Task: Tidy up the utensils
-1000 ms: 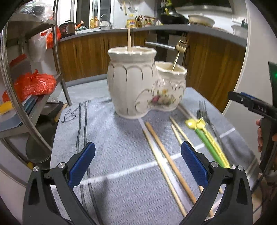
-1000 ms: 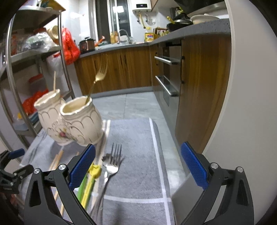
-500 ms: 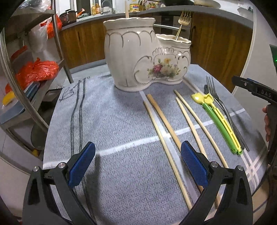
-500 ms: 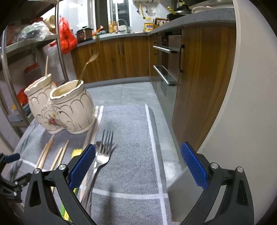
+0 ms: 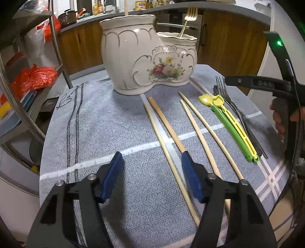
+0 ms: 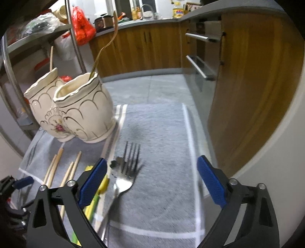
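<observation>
A cream two-pot ceramic holder [image 5: 148, 57] stands at the back of a grey cloth [image 5: 95, 124]. A gold fork [image 5: 188, 17] leans in its low pot and one chopstick [image 5: 125, 7] in the tall pot. Several wooden chopsticks [image 5: 198, 124] lie on the cloth, then a green and yellow plastic pair [image 5: 232, 126] and steel forks [image 5: 223, 91]. My left gripper [image 5: 150, 158] hovers over the near chopstick ends. Its jaws are closing with the leftmost chopstick [image 5: 160, 135] between them, untouched. My right gripper [image 6: 151, 162] is closing over a steel fork [image 6: 125, 171] that lies near its left finger.
A metal shelf rack with red bags [image 5: 32, 78] stands left of the table. Wooden cabinets [image 6: 148, 47] and oven handles [image 6: 198, 66] lie behind and to the right. The table's rounded edge [image 6: 238, 171] runs close by the right gripper. A hand [image 5: 280, 122] holds the right tool.
Both grippers have come down and forward over the cloth. The left jaws have narrowed a lot, the right jaws a little. The fork now lies between the right fingers.
</observation>
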`<state>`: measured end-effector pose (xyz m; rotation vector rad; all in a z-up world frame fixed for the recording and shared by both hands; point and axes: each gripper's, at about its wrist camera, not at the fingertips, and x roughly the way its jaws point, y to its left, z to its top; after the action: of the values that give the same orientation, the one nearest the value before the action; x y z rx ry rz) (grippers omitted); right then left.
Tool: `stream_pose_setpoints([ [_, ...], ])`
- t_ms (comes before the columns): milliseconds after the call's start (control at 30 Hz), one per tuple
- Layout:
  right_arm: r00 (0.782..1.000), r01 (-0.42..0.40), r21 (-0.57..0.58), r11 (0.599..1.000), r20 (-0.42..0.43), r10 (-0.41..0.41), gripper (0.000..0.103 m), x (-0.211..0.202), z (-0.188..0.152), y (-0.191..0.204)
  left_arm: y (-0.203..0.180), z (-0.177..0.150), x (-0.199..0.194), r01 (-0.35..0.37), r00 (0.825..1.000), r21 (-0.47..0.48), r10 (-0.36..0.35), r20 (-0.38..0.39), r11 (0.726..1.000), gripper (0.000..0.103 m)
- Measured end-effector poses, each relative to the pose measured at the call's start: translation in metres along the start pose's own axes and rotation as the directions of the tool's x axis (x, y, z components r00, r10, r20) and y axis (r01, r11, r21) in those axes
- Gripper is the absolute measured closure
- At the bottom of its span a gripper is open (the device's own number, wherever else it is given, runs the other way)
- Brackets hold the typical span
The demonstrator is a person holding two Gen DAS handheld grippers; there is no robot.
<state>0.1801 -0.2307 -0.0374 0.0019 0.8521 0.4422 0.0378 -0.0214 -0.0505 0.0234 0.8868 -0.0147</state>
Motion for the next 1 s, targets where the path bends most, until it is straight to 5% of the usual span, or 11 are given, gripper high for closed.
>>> stream_pose_setpoints([
  [333, 0.990, -0.128, 0.046, 0.991, -0.060, 0.131, 0.074, 0.023, 0.007, 0.003, 0.012, 0.012, 0.006, 0.010, 1.000, 0.011, -0.010, 0.003, 1.000, 0.090],
  [533, 0.990, -0.136, 0.035, 0.990, -0.025, 0.137, 0.099, 0.010, 0.010, 0.007, 0.027, 0.017, 0.010, 0.053, 0.999, -0.018, -0.053, -0.005, 0.998, 0.097],
  [800, 0.993, -0.110, -0.033, 0.993, 0.046, 0.112, 0.102, -0.018, 0.011, 0.014, 0.030, 0.020, 0.012, 0.078, 0.997, -0.017, -0.078, -0.001, 0.997, 0.097],
  [867, 0.994, -0.108, -0.040, 0.993, 0.026, 0.109, 0.093, -0.013, 0.011, 0.013, 0.031, 0.020, 0.012, 0.084, 0.996, -0.022, -0.084, -0.001, 0.996, 0.097],
  [933, 0.994, -0.112, -0.051, 0.992, 0.007, 0.112, 0.064, -0.007, 0.012, 0.014, 0.031, 0.018, 0.012, 0.088, 0.996, -0.022, -0.088, 0.001, 0.996, 0.097],
  [1000, 0.994, -0.112, -0.062, 0.992, -0.007, 0.111, 0.063, -0.002, 0.012, 0.017, 0.032, 0.018, 0.012, 0.091, 0.996, -0.022, -0.090, 0.003, 0.996, 0.097],
])
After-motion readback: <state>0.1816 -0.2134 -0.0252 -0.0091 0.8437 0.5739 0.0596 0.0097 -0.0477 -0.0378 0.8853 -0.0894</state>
